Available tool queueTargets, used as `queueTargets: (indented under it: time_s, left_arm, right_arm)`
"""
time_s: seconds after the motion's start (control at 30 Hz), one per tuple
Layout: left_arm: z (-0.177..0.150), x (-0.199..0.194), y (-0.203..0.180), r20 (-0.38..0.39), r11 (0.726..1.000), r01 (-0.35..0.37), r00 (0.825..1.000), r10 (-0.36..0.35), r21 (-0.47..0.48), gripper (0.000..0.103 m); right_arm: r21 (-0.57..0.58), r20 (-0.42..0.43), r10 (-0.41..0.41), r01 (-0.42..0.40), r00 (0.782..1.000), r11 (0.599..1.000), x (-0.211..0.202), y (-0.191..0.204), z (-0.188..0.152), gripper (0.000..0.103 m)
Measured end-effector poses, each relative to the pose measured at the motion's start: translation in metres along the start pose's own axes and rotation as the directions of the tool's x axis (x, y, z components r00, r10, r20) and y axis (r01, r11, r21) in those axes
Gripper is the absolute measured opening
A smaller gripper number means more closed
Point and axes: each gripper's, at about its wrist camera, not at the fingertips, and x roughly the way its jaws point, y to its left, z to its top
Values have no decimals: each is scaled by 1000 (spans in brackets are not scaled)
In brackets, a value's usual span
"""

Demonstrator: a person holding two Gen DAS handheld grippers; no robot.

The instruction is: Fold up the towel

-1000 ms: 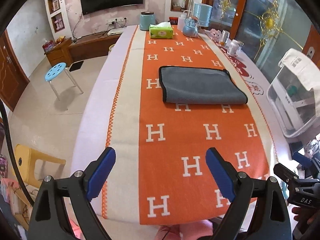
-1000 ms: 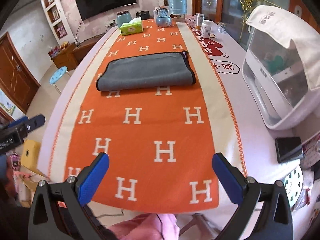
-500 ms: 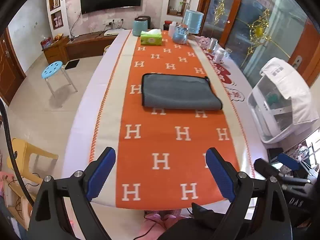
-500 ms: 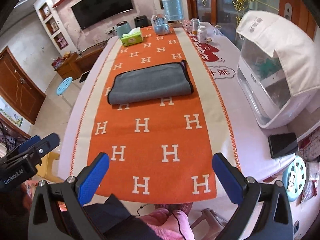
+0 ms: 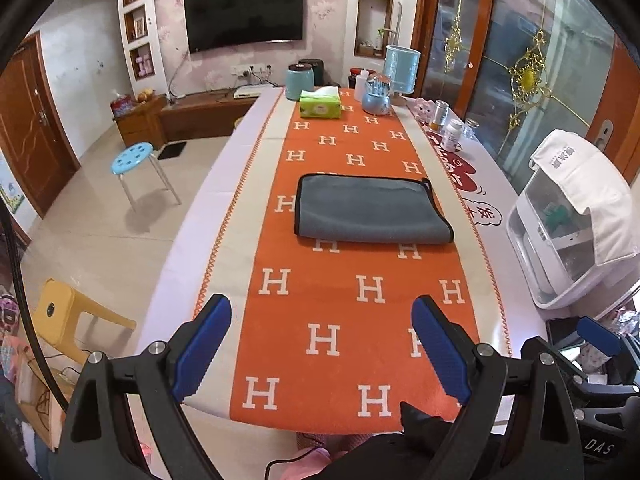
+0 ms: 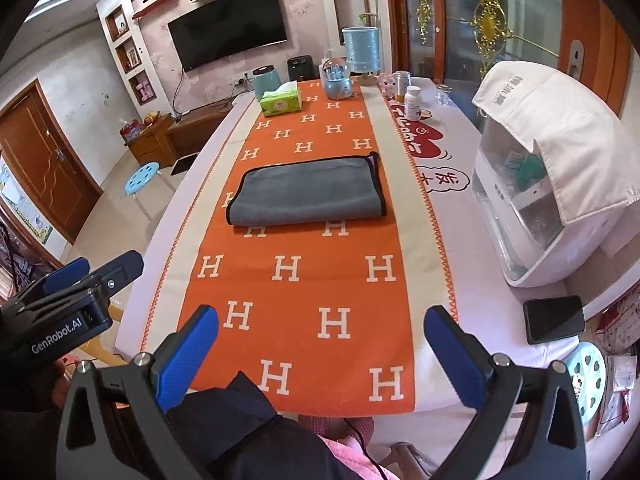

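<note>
A grey towel [image 5: 370, 210] with black edging lies folded flat on the orange runner [image 5: 348, 320] in the middle of the long table; it also shows in the right wrist view [image 6: 306, 194]. My left gripper [image 5: 320, 348] is open and empty, held back over the table's near end, far from the towel. My right gripper [image 6: 320, 356] is open and empty, also at the near end. The left gripper shows at the left edge of the right wrist view [image 6: 68, 292].
A white appliance [image 6: 536, 184] under a white cloth stands on the table's right side. A black phone [image 6: 554, 318] lies near the front right corner. A tissue box [image 5: 320, 105], jars and bottles stand at the far end. Stools stand on the floor to the left.
Both grippers have pulled back and up from the table, so the towel looks farther away. The towel has not moved. Both stay open.
</note>
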Motion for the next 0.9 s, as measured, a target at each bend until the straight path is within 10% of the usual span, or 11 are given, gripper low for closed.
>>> queueTargets:
  time_s: [0.9]
  left_arm:
    - [-2,-21,-9,97,997,-54,994,49,49,102]
  right_arm:
    - [-35,28,6,-5,1000,999,-1,9,-1,103]
